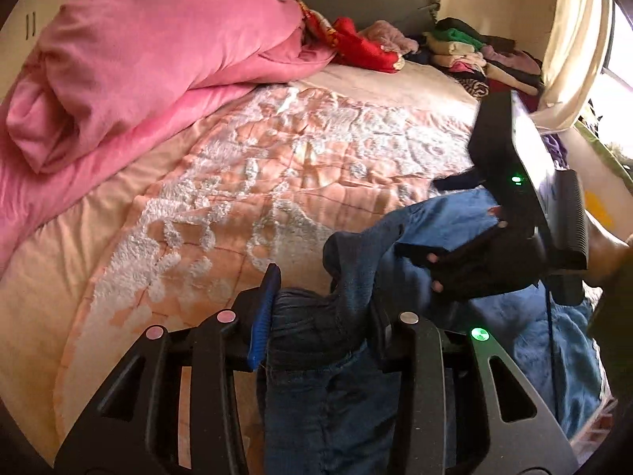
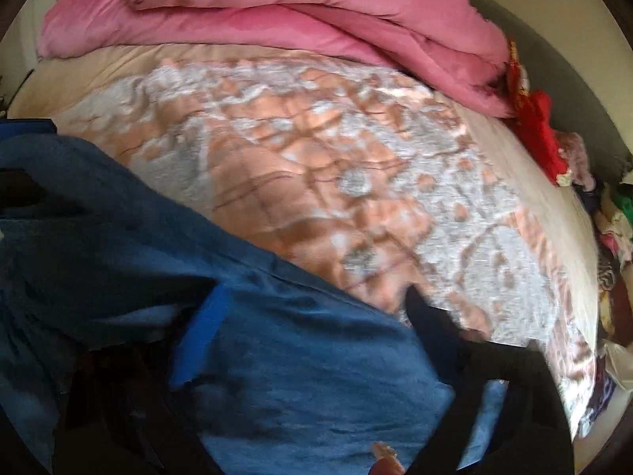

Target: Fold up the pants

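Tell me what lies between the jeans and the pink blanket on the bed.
Only bare bedspread, peach with a white pattern, lies between the jeans and the pink blanket. Both wrist views show it.

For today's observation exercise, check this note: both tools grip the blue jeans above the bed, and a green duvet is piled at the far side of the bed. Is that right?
Not quite. The duvet is pink, not green, as both wrist views show. The rest holds: the left tool clamps the blue jeans, and the right tool holds them too, above the bed.
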The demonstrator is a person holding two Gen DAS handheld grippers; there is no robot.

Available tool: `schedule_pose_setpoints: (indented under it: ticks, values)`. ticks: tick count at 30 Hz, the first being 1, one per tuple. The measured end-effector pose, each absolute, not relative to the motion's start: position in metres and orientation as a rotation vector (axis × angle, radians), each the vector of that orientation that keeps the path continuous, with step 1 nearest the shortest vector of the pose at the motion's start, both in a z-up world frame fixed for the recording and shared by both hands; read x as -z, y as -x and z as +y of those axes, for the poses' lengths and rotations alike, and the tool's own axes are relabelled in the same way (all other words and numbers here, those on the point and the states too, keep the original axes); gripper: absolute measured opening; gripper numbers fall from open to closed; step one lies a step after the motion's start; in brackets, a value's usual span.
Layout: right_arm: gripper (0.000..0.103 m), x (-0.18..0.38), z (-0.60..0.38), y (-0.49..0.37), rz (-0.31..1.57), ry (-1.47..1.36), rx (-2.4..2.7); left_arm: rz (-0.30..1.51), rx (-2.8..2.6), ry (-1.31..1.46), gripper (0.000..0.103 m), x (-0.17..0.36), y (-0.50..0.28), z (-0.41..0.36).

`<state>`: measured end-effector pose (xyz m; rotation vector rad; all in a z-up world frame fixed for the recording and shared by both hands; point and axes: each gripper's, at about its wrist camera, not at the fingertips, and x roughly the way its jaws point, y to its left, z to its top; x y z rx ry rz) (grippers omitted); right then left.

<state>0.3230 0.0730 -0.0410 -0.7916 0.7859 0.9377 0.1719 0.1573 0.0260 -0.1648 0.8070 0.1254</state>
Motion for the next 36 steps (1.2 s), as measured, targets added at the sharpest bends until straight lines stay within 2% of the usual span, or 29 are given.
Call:
schedule_pose_setpoints:
  ticks: [1,2,5,6,13,23,30,36]
  values:
    - [0.044,0.040,0.073,-0.321,0.808,0.768,-0.966,0.807,-0.124,0.161,0.031,-0.026,-0.171,0.156]
    - [0.029,0.038,0.072,-0.316,0.819,0.741,-1.002,0.806,-0.126,0.157,0.031,-0.026,-0.170,0.156]
    - [0.014,0.030,0.062,-0.300,0.788,0.693,-1.024,0.799,-0.137,0.145,0.031,-0.028,-0.167,0.155]
    - [0.012,0.027,0.056,-0.298,0.786,0.670,-1.024,0.798,-0.137,0.145,0.031,-0.028,-0.166,0.155]
    - [0.010,-0.001,0.001,-0.269,0.757,0.484,-1.019,0.790,-0.129,0.119,0.031,-0.032,-0.145,0.145]
    - [0.010,-0.031,-0.077,-0.165,0.731,0.321,-1.079,0.764,-0.055,0.059,0.031,-0.038,-0.080,0.117]
    - [0.010,-0.012,-0.094,-0.095,0.787,0.277,-1.138,0.820,-0.046,0.056,0.032,-0.020,-0.045,0.113]
    - [0.010,0.020,-0.083,-0.054,0.855,0.321,-1.172,0.870,-0.079,-0.015,0.037,-0.004,-0.029,0.113]
